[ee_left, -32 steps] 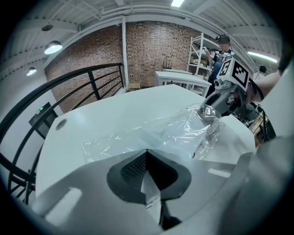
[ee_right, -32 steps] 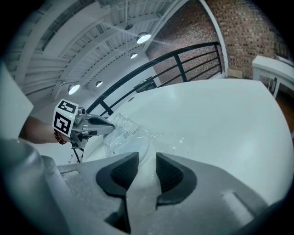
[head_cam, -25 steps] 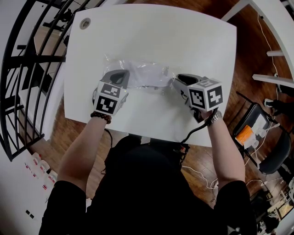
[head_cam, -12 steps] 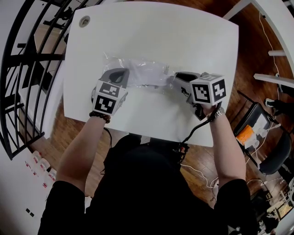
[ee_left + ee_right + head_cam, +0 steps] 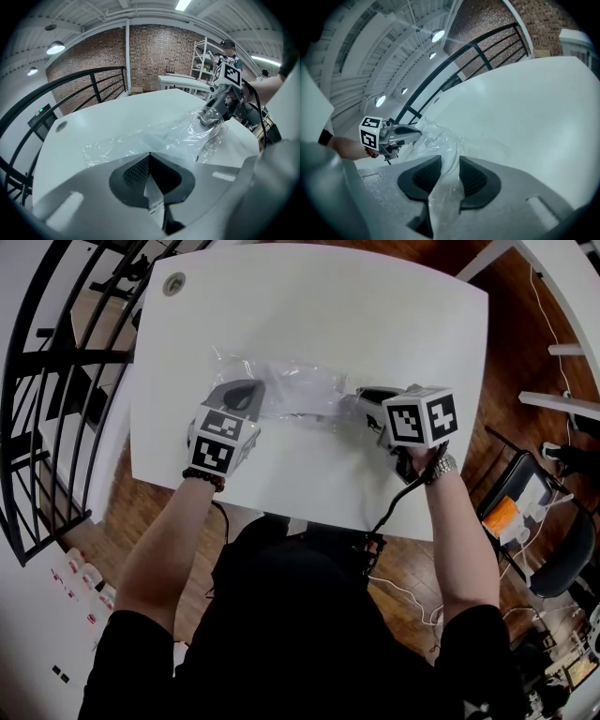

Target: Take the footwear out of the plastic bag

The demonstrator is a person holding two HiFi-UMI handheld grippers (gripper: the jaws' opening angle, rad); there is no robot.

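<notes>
This looks like a loft-style workshop or lab. In the left gripper view a bare brick wall (image 5: pixel 154 51) fills the upper middle. A white beamed ceiling (image 5: pixel 93 18) with round lamps (image 5: pixel 55 47) is at upper left, and a metal shelving rack (image 5: pixel 202 58) stands at upper right. A black railing (image 5: pixel 52 381) runs down the head view's left edge beside the white table (image 5: pixel 309 306). Wood floor (image 5: pixel 506 343), a chair (image 5: pixel 562 554) and loose cables (image 5: pixel 412 601) occupy its right side.

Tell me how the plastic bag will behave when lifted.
Likely floppy: the plastic bag lies crumpled and creased on the table. Probably light, since it is thin clear film. Possibly slippery: it looks glossy where the right hand-held gripper pinches it.
</notes>
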